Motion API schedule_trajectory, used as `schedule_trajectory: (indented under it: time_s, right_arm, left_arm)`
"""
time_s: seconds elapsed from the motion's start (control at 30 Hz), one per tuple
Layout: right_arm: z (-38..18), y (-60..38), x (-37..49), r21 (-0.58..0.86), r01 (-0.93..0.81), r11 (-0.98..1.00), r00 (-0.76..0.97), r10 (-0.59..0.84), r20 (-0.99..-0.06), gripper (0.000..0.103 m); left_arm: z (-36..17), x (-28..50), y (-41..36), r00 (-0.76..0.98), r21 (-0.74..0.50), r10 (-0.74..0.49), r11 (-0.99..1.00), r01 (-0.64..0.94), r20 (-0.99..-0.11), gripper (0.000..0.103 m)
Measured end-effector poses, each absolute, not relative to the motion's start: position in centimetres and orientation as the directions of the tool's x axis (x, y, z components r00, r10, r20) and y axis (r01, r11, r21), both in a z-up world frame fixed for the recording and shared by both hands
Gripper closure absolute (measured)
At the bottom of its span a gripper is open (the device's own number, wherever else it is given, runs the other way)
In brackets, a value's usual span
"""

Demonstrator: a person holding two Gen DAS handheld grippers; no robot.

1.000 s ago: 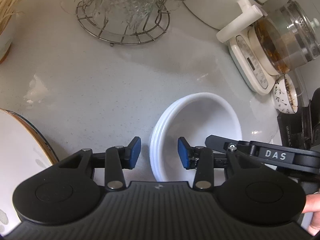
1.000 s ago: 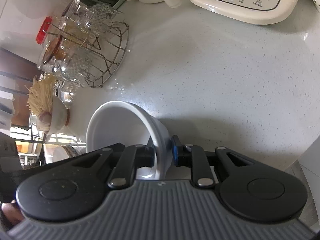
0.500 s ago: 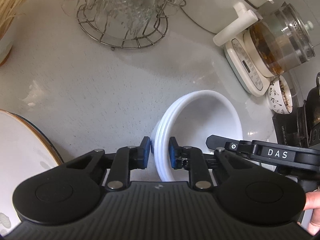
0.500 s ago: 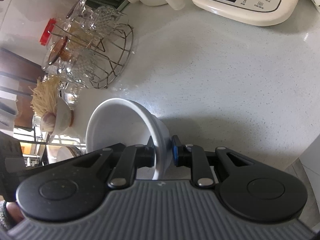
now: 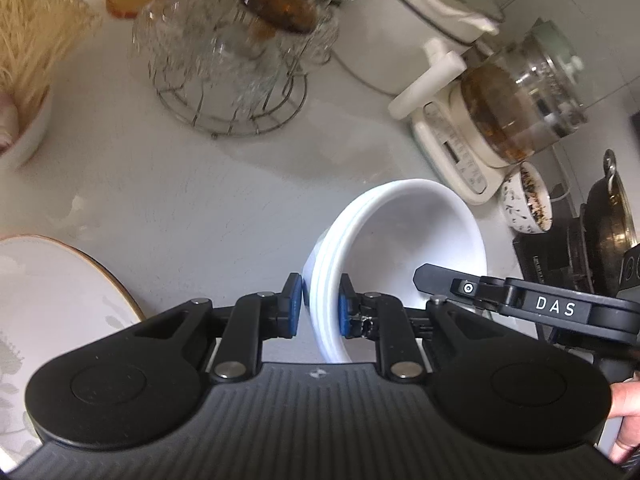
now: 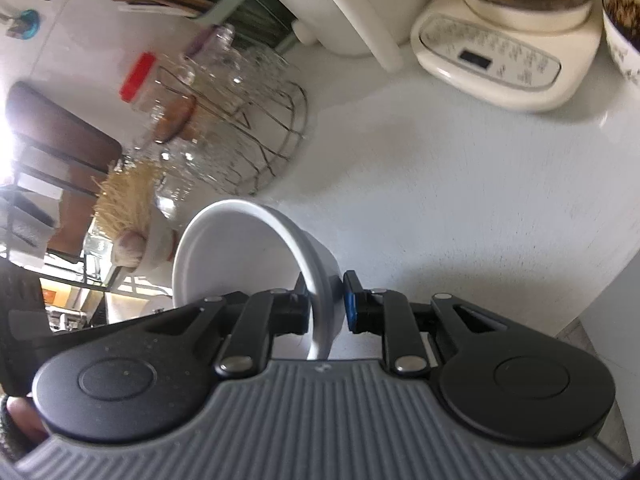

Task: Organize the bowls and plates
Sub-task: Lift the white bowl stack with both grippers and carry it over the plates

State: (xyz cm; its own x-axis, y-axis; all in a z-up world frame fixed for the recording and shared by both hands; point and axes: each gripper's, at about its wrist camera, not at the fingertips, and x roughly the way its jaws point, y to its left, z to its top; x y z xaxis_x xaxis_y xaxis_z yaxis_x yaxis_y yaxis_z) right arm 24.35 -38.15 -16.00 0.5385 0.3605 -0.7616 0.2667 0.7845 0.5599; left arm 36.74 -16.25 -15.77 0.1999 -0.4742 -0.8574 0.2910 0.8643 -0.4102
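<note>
Left gripper [image 5: 316,310] pinching near-left rim of nested round white ceramic bowls [image 5: 404,236]; right gripper [image 6: 326,302] pinching the opposite rim. Stack tilted over grey speckled tabletop [image 5: 192,200], right of gold-rimmed white plate [image 5: 52,292].

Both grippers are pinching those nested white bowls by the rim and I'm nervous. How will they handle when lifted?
The stack of glossy white ceramic bowls probably slips easily: only small blue fingers pinch its rim. Several nested bowls likely weigh noticeably. Rigid, probably chips if dropped on the countertop.
</note>
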Motion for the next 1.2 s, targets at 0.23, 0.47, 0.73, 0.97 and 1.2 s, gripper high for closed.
schedule_trajectory:
  time_s: [0.23, 0.47, 0.73, 0.97, 1.2]
  right_arm:
    - [-12.8, -36.7, 24.0, 0.539, 0.206, 0.817, 0.575, 0.344, -0.742, 0.083]
    - [-9.2, -35.6, 22.7, 0.514, 0.154, 0.844, 0.631, 0.317, -0.708, 0.083]
    - [-8.0, -33.4, 22.0, 0.516, 0.115, 0.849, 0.642, 0.333, -0.691, 0.083]
    - [-8.0, -29.5, 22.0, 0.503, 0.068, 0.862, 0.632, 0.353, -0.69, 0.083]
    - [-9.1, -24.9, 22.2, 0.533, 0.012, 0.846, 0.613, 0.415, -0.672, 0.083]
  left_arm:
    - [-12.0, 35.7, -15.6, 0.265, -0.372, -0.469, 0.863, 0.343, -0.843, 0.082]
    - [-8.8, 34.7, -14.0, 0.26, -0.411, -0.513, 0.838, 0.359, -0.818, 0.082]
    - [-7.1, 33.2, -10.8, 0.295, -0.434, -0.531, 0.836, 0.337, -0.794, 0.082]
    - [-7.3, 31.8, -6.6, 0.332, -0.435, -0.513, 0.855, 0.283, -0.792, 0.082]
    - [-7.7, 30.4, -0.9, 0.39, -0.423, -0.475, 0.88, 0.216, -0.789, 0.081]
